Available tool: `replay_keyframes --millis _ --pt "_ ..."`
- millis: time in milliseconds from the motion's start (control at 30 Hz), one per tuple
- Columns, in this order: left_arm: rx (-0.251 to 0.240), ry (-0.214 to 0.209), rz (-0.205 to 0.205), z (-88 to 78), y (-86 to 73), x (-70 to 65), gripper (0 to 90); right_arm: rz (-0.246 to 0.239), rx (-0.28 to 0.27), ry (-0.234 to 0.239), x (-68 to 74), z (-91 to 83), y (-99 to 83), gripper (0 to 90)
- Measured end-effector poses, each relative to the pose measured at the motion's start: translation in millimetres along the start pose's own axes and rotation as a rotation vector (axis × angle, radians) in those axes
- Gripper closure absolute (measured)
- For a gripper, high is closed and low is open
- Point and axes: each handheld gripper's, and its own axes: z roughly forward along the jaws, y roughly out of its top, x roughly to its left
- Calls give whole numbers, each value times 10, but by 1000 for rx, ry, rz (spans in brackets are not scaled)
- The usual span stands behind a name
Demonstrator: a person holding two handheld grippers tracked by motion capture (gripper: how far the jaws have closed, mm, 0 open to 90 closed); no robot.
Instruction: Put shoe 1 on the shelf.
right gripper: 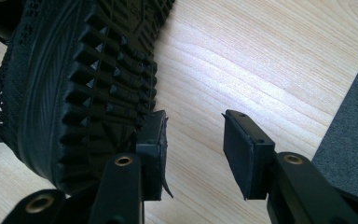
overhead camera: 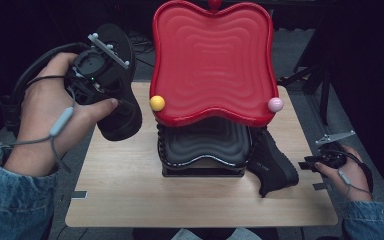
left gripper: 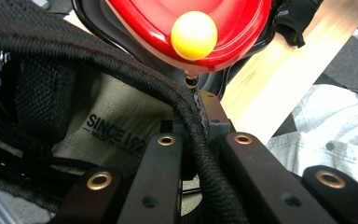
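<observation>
My left gripper (overhead camera: pixel 105 82) is raised at the table's left, shut on the collar rim of a black shoe (overhead camera: pixel 122 115) that hangs off the table. In the left gripper view the jaws (left gripper: pixel 198 144) pinch the corded rim, with the shoe's printed insole (left gripper: pixel 116 126) beside them. A second black shoe (overhead camera: pixel 272 165) lies on its side at the right of the table. My right gripper (overhead camera: pixel 307 164) stands open by its heel. In the right gripper view the gripper (right gripper: pixel 193 140) has bare table between its pads, and the left pad sits against the shoe's treaded sole (right gripper: pixel 74 84).
A stand with a wavy red tray (overhead camera: pixel 210 55) over a black one (overhead camera: pixel 205 145) fills the middle of the wooden table (overhead camera: pixel 130 195). The red rim carries a yellow ball (overhead camera: pixel 157 103) and a pink ball (overhead camera: pixel 275 104). Tripod legs (overhead camera: pixel 310 75) stand back right.
</observation>
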Motion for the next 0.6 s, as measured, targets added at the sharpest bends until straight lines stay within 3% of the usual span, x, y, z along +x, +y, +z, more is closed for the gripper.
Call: replay_keyframes --millis 267,600 --pt "-40 31 30 -200 110 -104 877 -2 1 1 -2 -5 3 603" --pt "-55 32 74 -276 337 -218 878 0 -1 7 -24 -4 -3 603"
